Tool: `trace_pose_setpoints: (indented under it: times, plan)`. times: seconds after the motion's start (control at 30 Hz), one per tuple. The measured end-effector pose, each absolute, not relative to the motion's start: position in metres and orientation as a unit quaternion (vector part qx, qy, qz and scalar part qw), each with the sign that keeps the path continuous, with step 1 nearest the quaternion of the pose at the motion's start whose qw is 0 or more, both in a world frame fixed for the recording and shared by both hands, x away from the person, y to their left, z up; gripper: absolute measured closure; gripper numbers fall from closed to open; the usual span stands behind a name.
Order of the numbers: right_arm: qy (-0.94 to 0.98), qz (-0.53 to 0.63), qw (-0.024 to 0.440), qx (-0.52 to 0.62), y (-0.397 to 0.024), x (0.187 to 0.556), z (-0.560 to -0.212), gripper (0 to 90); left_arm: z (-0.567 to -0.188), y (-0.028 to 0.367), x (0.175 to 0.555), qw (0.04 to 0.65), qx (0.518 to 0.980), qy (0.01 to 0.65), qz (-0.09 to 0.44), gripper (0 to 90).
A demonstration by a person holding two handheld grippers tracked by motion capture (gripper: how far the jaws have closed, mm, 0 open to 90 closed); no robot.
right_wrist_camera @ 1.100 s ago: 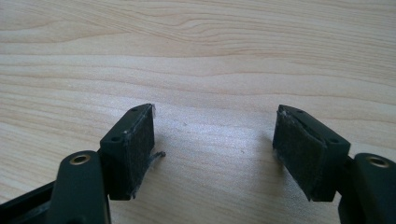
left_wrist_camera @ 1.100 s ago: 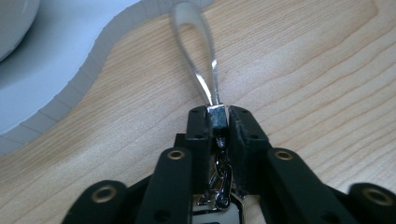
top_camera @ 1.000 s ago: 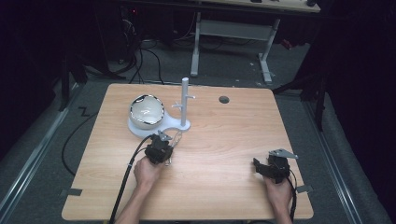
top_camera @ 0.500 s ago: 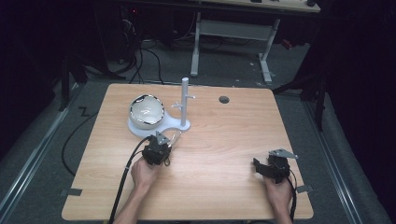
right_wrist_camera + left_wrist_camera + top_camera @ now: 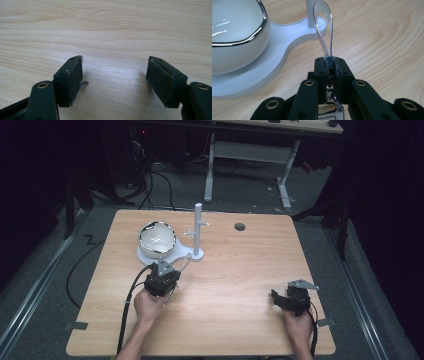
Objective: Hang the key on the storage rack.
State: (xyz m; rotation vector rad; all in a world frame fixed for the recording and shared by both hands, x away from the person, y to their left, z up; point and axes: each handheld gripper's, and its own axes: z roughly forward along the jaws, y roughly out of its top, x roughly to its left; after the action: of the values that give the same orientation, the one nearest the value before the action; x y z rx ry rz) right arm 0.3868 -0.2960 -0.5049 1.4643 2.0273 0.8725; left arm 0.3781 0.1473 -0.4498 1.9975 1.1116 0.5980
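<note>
The left hand-held gripper (image 5: pixel 329 65) was clenched on a clear strap loop (image 5: pixel 323 30), whose long axis pointed ahead toward the white peg stand (image 5: pixel 198 231) just beside the bowl (image 5: pixel 157 237). The left gripper view showed the pinch itself. Well apart, the right hand-held gripper (image 5: pixel 115 82) rested released on the table (image 5: pixel 240 280).

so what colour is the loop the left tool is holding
Shiny silver loop, clearest in the left gripper view, pinched in the left tool.
</note>
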Motion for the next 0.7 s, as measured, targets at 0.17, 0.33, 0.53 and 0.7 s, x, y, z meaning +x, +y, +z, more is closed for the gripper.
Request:
trace_pose_setpoints:
  times: [0.17, 0.33, 0.53, 0.7]
  plan:
    - [0.742, 0.319, 0.244, 0.536, -0.296, 0.387, -0.505, 29.6, -0.444, 0.151, 0.376, 0.398, 0.773, 0.437, 0.233, 82.0]
    - [0.743, 0.319, 0.244, 0.536, -0.296, 0.387, -0.505, 29.6, -0.439, 0.153, 0.375, 0.411, 0.767, 0.436, 0.232, 82.0]
    - [0.742, 0.319, 0.244, 0.536, -0.296, 0.387, -0.505, 29.6, -0.433, 0.155, 0.373, 0.425, 0.761, 0.433, 0.230, 82.0]
    - [0.742, 0.319, 0.244, 0.536, -0.296, 0.387, -0.505, 29.6, -0.428, 0.157, 0.373, 0.442, 0.753, 0.432, 0.227, 82.0]
